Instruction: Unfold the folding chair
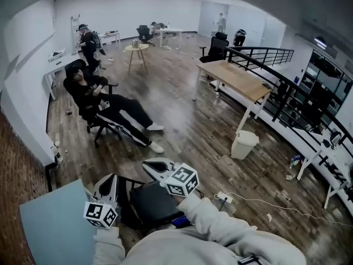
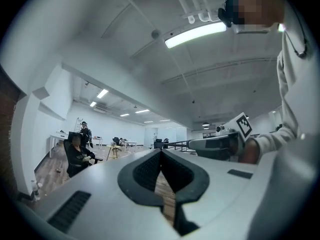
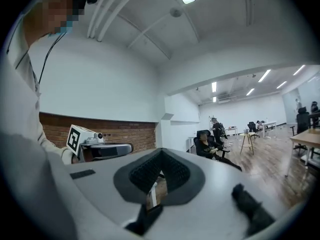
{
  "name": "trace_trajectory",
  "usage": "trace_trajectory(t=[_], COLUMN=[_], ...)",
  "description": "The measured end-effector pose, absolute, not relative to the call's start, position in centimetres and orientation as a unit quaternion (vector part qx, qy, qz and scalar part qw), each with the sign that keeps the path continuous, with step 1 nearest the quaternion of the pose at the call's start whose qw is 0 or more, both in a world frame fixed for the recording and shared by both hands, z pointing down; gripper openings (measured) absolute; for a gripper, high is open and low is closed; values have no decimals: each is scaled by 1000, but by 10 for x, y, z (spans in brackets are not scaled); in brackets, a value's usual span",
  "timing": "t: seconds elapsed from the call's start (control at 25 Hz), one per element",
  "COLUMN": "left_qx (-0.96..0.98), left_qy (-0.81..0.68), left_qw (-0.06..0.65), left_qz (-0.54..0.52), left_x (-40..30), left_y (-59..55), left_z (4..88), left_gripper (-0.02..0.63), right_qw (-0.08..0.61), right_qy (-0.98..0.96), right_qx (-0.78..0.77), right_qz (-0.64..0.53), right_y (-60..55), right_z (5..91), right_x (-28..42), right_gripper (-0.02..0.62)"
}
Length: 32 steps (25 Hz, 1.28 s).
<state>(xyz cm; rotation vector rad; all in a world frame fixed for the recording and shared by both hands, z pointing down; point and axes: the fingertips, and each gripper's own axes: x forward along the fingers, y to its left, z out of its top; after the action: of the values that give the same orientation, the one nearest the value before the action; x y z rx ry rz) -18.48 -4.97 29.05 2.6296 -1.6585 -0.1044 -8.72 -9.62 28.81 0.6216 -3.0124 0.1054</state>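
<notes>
The black folding chair (image 1: 153,204) stands on the wooden floor right in front of me, its dark seat panel facing up; its legs are hidden by my sleeves. Both grippers hover above it, apart from it. My left gripper (image 1: 110,179) is over the chair's left edge and my right gripper (image 1: 149,164) over its far right corner. In the left gripper view the left gripper (image 2: 161,152) is shut with nothing between the pads. The right gripper (image 3: 161,152) looks the same in its own view. Both point level across the room.
A pale blue tabletop (image 1: 49,228) lies at my near left beside a brick wall. A person sits in an office chair (image 1: 99,101) ahead on the left. A wooden desk (image 1: 237,77), a white bin (image 1: 243,144) and a black railing (image 1: 276,73) are on the right; a power strip (image 1: 223,196) lies by the chair.
</notes>
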Motion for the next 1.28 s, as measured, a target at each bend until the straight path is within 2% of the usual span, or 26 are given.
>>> trace_trajectory(t=[0.56,1.28], left_qx=[860,837], left_qy=[-510,-546], left_qw=[19,30], left_qz=[-27,-16], left_x=[-146,-165], left_y=[-68,-66], left_z=[290,303], left_gripper=[8,8], right_qw=[23,21], right_qy=[-970,-980], right_qx=[239,195], right_qz=[38,35], right_y=[-91,-84], right_z=[283,287], right_x=[-47,-71], right_gripper=[5,5])
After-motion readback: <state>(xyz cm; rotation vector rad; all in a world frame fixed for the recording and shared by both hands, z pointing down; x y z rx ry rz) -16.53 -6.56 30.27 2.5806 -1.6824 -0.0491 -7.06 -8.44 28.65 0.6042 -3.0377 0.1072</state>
